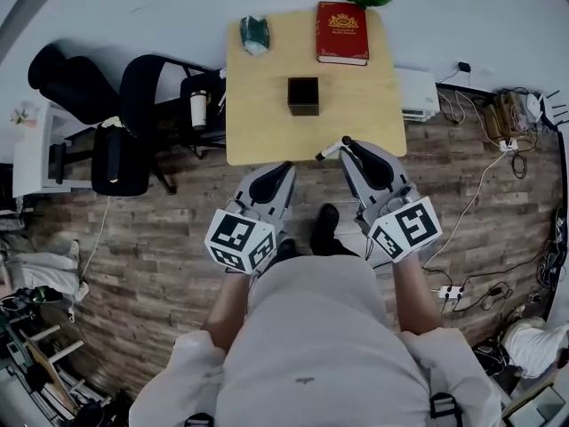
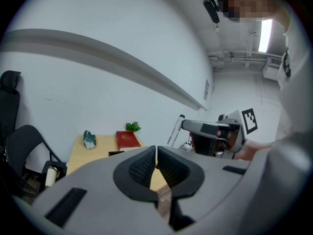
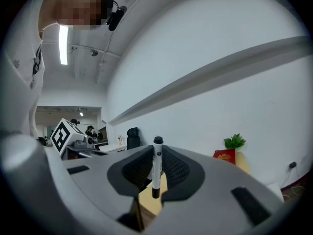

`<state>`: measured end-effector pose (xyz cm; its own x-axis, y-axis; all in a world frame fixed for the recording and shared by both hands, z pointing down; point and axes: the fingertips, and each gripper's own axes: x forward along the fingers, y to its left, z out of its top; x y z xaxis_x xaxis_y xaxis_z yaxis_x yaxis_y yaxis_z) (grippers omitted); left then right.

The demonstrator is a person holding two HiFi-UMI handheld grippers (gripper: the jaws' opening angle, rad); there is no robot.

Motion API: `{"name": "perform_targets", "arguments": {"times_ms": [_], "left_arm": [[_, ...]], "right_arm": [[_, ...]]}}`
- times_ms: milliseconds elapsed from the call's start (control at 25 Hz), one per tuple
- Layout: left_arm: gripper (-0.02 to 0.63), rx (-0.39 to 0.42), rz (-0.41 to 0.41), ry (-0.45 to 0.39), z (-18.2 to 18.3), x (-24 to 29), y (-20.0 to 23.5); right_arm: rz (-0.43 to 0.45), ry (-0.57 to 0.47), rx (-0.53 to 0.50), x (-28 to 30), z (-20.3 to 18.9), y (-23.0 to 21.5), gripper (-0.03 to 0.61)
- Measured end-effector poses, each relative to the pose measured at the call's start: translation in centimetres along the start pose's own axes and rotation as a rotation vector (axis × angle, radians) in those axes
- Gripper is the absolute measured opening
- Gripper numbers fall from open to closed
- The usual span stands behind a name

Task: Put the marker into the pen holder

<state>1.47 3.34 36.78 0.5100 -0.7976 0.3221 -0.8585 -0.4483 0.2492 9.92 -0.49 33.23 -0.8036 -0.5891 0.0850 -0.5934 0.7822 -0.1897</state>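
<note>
right gripper (image 3: 156, 173): jaws clamped on white black-capped marker (image 3: 157, 168) | left gripper (image 2: 156, 163): jaws pressed together | black square pen holder (image 1: 303, 96): upper centre

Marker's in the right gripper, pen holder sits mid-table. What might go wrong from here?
The marker is pinched only at its middle by the right gripper, with both ends free; it may swivel or slip when tilted upright. The pen holder has a small opening and seems to stand free on the table; an off-centre lowering could catch its rim and tip it.
</note>
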Motion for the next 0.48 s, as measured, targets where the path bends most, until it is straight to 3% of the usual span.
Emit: {"name": "perform_targets", "arguments": {"times_ms": [480], "left_arm": [[0.014,-0.038,0.086,0.028,-0.7,3.3,-0.3]], "right_arm": [[0.101,0.041,0.014,1.5,-1.5,-3.6,0.055]]}}
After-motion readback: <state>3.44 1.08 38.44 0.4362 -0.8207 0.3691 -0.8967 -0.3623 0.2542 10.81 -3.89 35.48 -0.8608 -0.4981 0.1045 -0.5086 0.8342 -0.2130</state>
